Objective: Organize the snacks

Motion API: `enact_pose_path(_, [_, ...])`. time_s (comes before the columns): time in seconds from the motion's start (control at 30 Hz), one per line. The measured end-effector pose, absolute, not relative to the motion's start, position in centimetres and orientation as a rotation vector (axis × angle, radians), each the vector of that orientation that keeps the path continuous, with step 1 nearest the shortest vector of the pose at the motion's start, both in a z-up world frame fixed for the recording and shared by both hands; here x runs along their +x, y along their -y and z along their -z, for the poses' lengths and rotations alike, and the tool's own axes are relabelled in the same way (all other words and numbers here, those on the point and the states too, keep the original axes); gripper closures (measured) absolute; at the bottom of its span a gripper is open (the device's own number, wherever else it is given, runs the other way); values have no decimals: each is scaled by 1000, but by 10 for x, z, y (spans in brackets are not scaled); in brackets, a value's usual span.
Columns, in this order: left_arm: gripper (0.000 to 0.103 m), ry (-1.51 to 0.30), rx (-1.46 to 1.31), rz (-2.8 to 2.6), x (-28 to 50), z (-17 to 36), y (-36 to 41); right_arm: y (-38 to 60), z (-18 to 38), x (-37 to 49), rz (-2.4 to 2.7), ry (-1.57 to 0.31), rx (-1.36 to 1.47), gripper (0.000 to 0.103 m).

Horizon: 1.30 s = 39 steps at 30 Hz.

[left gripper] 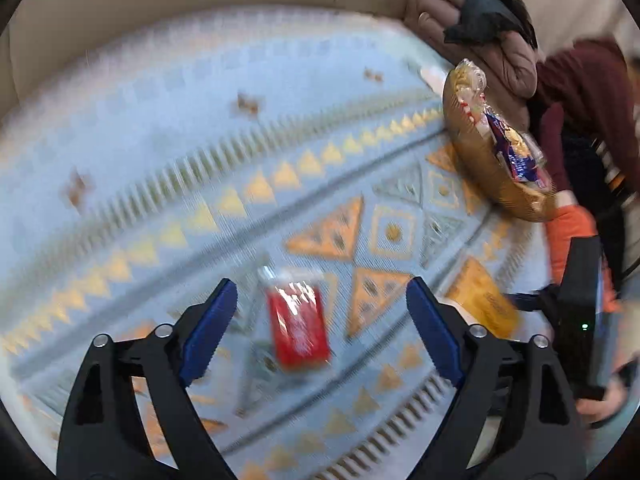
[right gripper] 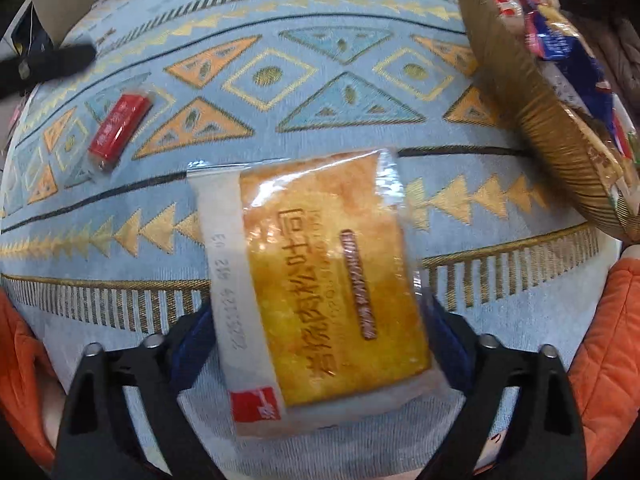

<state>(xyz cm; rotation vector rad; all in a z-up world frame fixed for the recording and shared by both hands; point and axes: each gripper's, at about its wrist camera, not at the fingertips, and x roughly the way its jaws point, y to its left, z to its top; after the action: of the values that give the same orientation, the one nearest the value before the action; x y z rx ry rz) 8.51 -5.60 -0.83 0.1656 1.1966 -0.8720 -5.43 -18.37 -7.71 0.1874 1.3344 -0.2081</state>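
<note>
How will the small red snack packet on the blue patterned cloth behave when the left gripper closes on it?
The red snack packet looks small and flat, so it is probably light. Its glossy wrapper shows glare, so it may slip between the pads. It lies flat on the patterned cloth, so rolling seems unlikely; the open left gripper might instead push it along the fabric.

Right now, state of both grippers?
Left gripper: open, empty, hovering over the red snack packet.
Right gripper: closed on the yellow toast packet.
</note>
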Motion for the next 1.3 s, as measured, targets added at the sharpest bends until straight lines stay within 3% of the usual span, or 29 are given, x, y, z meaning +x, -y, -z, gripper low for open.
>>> enact_pose_path(0.07, [21, -1249, 169, 845, 87, 21, 59, 187, 71, -64, 209, -1314, 218, 23])
enact_pose_path(0.2, [51, -1305, 299, 817, 72, 52, 80, 198, 66, -72, 207, -1296, 225, 24])
enact_pose_path(0.3, [69, -1184, 477, 786, 50, 54, 94, 198, 57, -80, 169, -1276, 262, 26])
enact_pose_path(0.67, [69, -971, 256, 1030, 32, -54, 113, 269, -48, -123, 33, -916, 624, 27])
enact_pose_path(0.83, [69, -924, 186, 1148, 33, -90, 176, 334, -94, -134, 199, -791, 649, 27])
enact_pose_path(1.03, [69, -903, 171, 1226, 32, -102, 267, 410, -110, -128, 407, -772, 710, 27])
enact_pose_path(1.13, [67, -886, 158, 1232, 33, -104, 297, 434, -109, -120, 426, -783, 728, 16])
enact_pose_path(1.17, [53, -877, 157, 1227, 35, -103, 306, 441, -108, -119, 431, -787, 732, 14])
enact_pose_path(1.2, [29, -880, 158, 1201, 38, -100, 313, 438, -106, -110, 429, -779, 735, 14])
enact_pose_path(1.23, [20, -899, 162, 1180, 42, -96, 316, 444, -104, -107, 430, -772, 737, 14])
enact_pose_path(1.3, [28, -945, 146, 1175, 51, -88, 316, 438, -99, -110, 439, -770, 730, 14])
